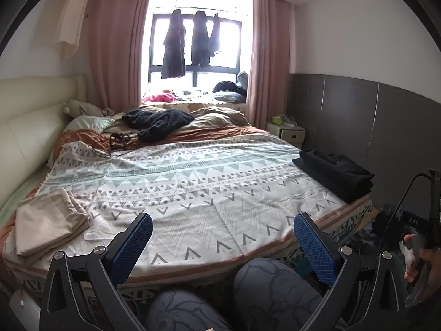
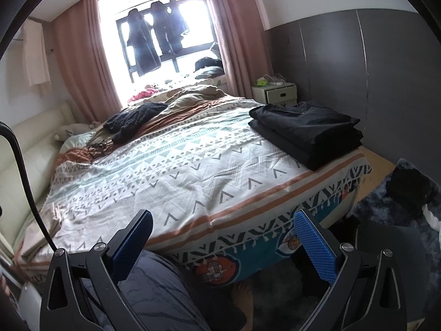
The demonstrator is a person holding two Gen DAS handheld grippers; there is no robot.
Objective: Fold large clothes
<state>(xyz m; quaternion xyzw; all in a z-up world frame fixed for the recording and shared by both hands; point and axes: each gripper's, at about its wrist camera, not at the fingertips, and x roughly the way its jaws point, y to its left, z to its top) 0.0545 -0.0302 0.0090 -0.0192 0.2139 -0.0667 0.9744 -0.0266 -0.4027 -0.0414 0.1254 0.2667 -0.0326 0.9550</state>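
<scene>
left hand-held gripper (image 1: 223,237) and right hand-held gripper (image 2: 223,237) held spread, empty, at near bed (image 1: 193,264) edge | folded black garment (image 2: 306,135) parked far right, beige stack (image 1: 46,226) near left, middle kept free for folding | unfolded dark knit (image 1: 157,121) lies far, apparently next

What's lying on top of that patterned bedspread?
On the bedspread: a folded black stack near the right edge, folded beige cloth at the left, and a dark knit garment by the crumpled duvet. Whatever lies under them is covered.

Daylight from blown-out window (image 1: 197,47), hanging clothes (image 1: 174,48) silhouetted, dim foreground, fisheye bending, dark vignette corners
</scene>
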